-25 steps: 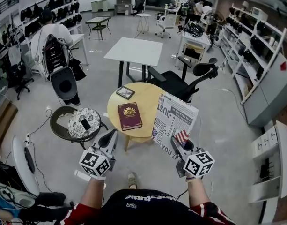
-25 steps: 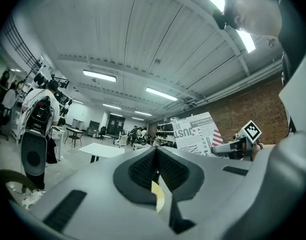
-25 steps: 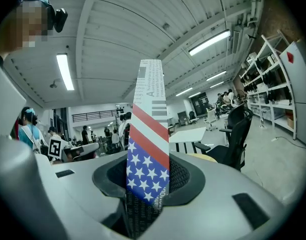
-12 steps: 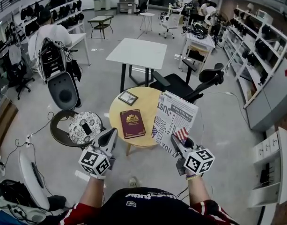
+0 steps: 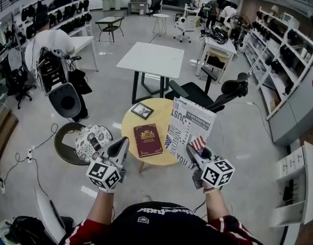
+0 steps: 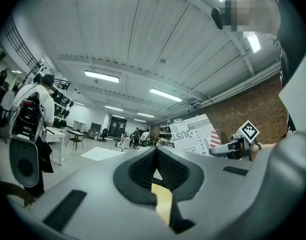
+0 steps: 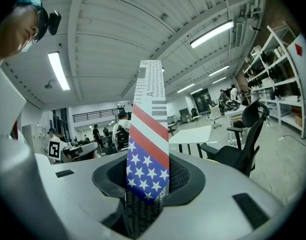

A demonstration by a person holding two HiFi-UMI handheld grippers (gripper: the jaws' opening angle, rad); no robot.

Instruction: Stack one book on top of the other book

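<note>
My right tool (image 5: 196, 155) clamps the printed book (image 5: 189, 129) upright to carry it onto the red book (image 5: 148, 140); left tool (image 5: 120, 148) closed, empty.

A small framed picture (image 5: 142, 110), perhaps, on round table (image 5: 157, 112).

The person steps closer to the round tabletop (image 5: 159, 117), which slides in the head view toward 5 o'clock, nearer both grippers. The red book (image 5: 148, 140) and the small picture frame (image 5: 142, 110) on it shift the same way. The red book now lies just at 1 o'clock of the left gripper (image 5: 123, 143), with less floor between them. The newsprint book (image 5: 189, 126) carried by the right gripper (image 5: 195, 151) now covers more of the tabletop's 3 o'clock edge.
</note>
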